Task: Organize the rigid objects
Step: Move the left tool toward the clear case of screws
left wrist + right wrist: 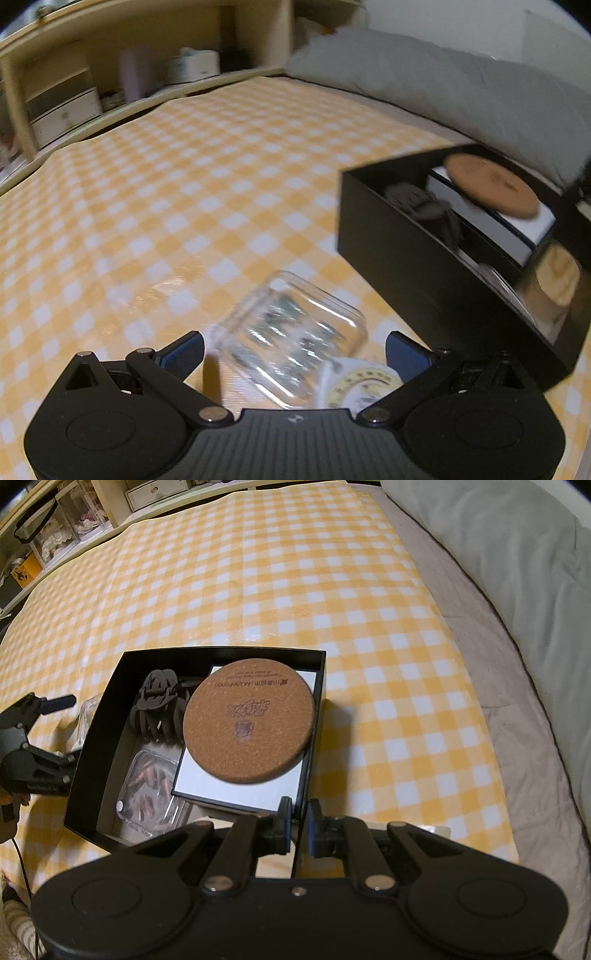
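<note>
A black open box (92,760) sits on the yellow checked cloth. Inside it lie a round cork coaster (251,720), a dark hair claw (159,709), a white flat box (229,790) and a clear case of brown pieces (147,786). My right gripper (299,818) is shut on the box's near right wall. The left wrist view shows my left gripper (295,350) open just left of the black box (424,266). A clear plastic case (291,332) lies on the cloth between its fingers, untouched by the pads. A round white and yellow disc (364,387) lies beside the case.
A grey pillow (461,85) and a beige sheet (517,720) lie beyond the cloth's right edge. Cream shelves (110,74) holding boxes stand behind the cloth. My left gripper (66,731) appears at the left edge of the right wrist view, with a hand behind it.
</note>
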A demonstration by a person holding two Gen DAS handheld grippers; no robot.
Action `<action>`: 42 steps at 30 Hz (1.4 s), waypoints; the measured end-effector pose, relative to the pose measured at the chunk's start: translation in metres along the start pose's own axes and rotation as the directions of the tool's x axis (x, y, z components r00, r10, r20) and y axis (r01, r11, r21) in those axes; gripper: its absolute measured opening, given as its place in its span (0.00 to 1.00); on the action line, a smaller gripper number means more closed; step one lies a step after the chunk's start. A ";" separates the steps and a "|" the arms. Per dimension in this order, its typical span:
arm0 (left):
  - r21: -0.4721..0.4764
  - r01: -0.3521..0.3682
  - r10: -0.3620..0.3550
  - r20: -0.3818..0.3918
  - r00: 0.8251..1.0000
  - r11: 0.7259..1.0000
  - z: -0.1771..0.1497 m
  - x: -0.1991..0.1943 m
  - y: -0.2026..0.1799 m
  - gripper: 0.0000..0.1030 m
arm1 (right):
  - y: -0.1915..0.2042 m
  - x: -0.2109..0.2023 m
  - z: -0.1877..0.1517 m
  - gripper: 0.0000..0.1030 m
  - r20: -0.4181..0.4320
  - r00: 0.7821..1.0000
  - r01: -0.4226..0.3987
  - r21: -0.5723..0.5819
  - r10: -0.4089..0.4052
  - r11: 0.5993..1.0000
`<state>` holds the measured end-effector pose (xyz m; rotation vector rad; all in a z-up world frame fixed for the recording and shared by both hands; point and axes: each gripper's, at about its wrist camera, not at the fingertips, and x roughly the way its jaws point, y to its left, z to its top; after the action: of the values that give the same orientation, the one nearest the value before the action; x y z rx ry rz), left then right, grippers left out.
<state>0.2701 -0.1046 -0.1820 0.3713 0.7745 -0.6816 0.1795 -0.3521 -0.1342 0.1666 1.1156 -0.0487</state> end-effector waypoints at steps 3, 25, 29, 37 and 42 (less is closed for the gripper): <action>0.061 -0.013 0.013 0.000 1.000 0.998 -0.002 0.001 -0.009 1.00 | -0.001 0.000 0.000 0.10 0.001 1.000 -0.003 -0.003 0.003 1.000; -0.288 -0.237 0.231 -0.057 0.971 0.928 -0.012 -0.008 0.059 1.00 | 0.001 -0.001 0.000 0.11 0.003 1.000 -0.005 -0.009 0.005 1.000; -0.429 -0.208 0.200 -0.064 0.978 0.879 -0.001 -0.008 0.060 1.00 | 0.001 -0.001 0.000 0.11 0.003 1.000 -0.005 -0.012 0.005 1.000; -0.631 -0.267 0.260 -0.107 0.960 0.728 0.019 0.008 0.055 1.00 | 0.004 -0.001 0.000 0.11 0.003 1.000 -0.002 -0.022 0.002 1.000; -0.513 -0.376 0.359 -0.137 0.923 0.771 0.024 0.023 0.037 1.00 | 0.004 -0.001 0.000 0.11 0.003 1.000 0.002 -0.027 -0.002 1.000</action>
<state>0.3197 -0.1007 -0.1808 0.0157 0.8555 -0.0699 0.1799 -0.3482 -0.1333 0.1415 1.1134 -0.0355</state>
